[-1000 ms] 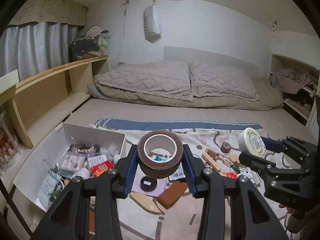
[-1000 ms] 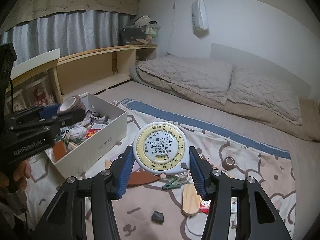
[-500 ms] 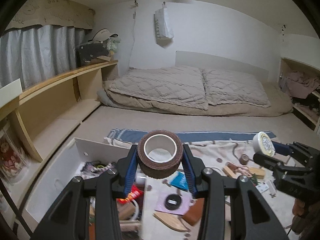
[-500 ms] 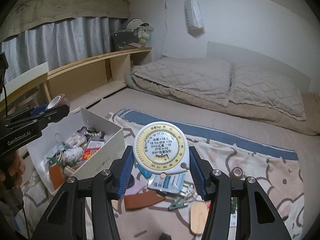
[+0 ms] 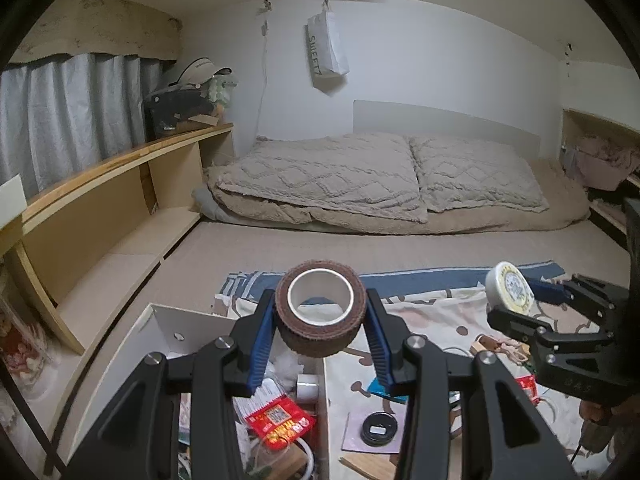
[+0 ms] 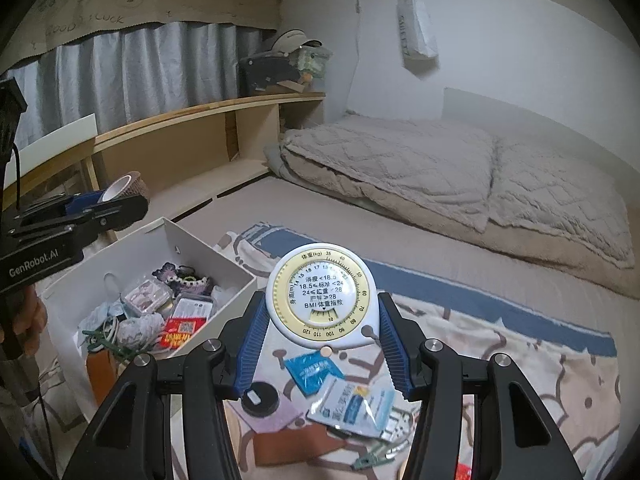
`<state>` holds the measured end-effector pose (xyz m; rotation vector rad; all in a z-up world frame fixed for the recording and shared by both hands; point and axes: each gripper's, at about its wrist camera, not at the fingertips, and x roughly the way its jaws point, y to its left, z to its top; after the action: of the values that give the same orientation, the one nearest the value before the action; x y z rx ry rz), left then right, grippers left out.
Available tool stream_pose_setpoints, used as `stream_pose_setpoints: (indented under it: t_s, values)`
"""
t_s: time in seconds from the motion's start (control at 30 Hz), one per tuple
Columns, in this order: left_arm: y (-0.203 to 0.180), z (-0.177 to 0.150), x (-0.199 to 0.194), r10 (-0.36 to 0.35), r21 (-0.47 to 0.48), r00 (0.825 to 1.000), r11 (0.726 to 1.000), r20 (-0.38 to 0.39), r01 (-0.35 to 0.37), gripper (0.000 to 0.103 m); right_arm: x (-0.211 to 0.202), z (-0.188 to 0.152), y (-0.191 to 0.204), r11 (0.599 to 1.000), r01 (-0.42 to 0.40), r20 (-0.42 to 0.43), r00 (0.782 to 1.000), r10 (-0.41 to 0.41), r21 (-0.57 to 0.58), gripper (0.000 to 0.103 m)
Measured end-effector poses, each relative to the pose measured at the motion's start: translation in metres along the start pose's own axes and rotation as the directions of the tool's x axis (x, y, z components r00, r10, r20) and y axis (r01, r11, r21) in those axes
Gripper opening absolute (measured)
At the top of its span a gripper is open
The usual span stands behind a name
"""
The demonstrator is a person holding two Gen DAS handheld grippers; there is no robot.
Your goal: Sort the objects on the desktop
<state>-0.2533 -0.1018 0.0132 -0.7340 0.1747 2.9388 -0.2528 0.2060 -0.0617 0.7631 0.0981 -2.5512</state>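
Your left gripper (image 5: 320, 330) grips a brown tape roll (image 5: 320, 312), your right gripper (image 6: 322, 334) a BMI tape measure (image 6: 322, 300), beside the white box (image 6: 132, 248) crammed with packets on the patterned bed blanket (image 6: 500, 344).

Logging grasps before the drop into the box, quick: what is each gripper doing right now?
Left gripper: shut on the brown tape roll.
Right gripper: shut on the round BMI tape measure.
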Motion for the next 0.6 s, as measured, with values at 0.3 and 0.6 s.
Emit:
stream_pose_setpoints:
  t_s: [0.3,0.6]
  values:
    - [0.023,0.013,0.0,0.025,-0.005,1.0,1.0,-0.012,-0.025,0.042,0.019,0.023,0.027,1.0,-0.014,0.015,1.0,0.014,0.002,0.054]
    - [0.068,-0.014,0.0,0.137,-0.079,0.984,0.986,-0.112,-0.146,0.042,0.019,0.018,0.077,0.985,-0.169,-0.016,0.986,0.168,-0.041,0.054]
